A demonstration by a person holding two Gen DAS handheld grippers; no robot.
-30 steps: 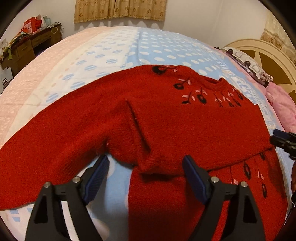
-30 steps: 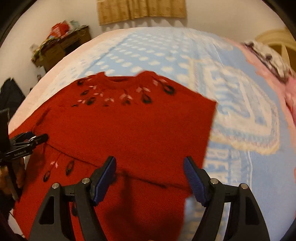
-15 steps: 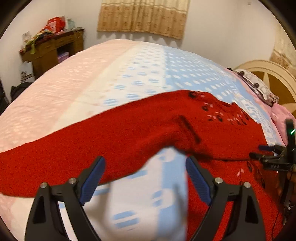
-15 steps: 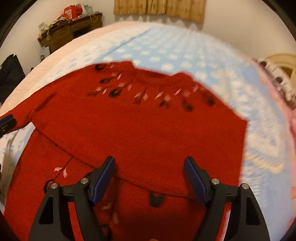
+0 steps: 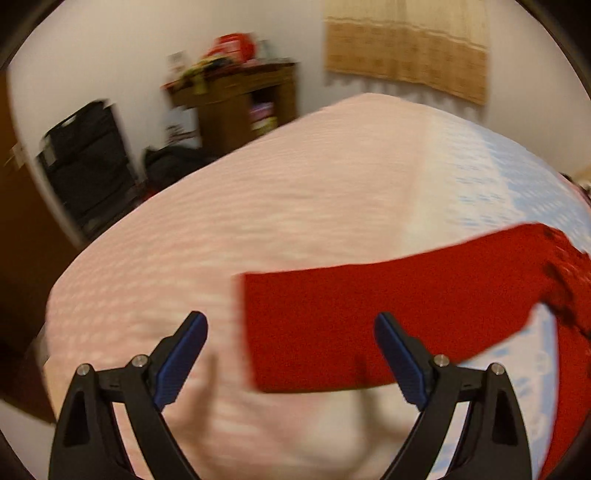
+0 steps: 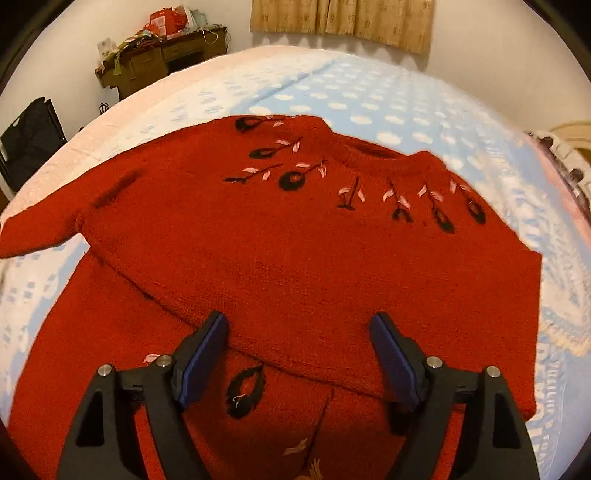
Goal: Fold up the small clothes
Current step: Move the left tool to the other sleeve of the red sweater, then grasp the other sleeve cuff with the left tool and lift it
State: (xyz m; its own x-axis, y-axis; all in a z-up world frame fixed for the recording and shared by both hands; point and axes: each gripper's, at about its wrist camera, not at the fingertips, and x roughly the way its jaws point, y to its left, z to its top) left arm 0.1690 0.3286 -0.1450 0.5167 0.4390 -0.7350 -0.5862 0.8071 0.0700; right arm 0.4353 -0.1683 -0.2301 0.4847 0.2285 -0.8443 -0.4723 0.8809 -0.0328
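Note:
A red knitted sweater (image 6: 295, 240) with black flower embroidery lies flat on the bed (image 6: 369, 92). One sleeve (image 6: 332, 295) is folded across its chest. The other sleeve (image 5: 369, 314) stretches out sideways over the pink part of the cover. My left gripper (image 5: 288, 332) hovers above that sleeve's cuff (image 5: 255, 332); its jaws are opening and press on nothing. My right gripper (image 6: 297, 332) hangs over the lower edge of the folded sleeve, its jaws also opening, with no cloth pinched between them. The left wrist view is blurred.
A wooden desk (image 6: 155, 59) heaped with clutter stands against the far wall, with a black bag (image 5: 85, 166) beside it on the floor. A beige curtain (image 6: 340, 18) hangs behind the bed. A headboard (image 6: 572, 133) and pillows lie at the right edge.
My left gripper has swung left along the outstretched sleeve, from the sweater's body out to the cuff. My right gripper has shifted left over the chest. Both jaws stand slightly wider.

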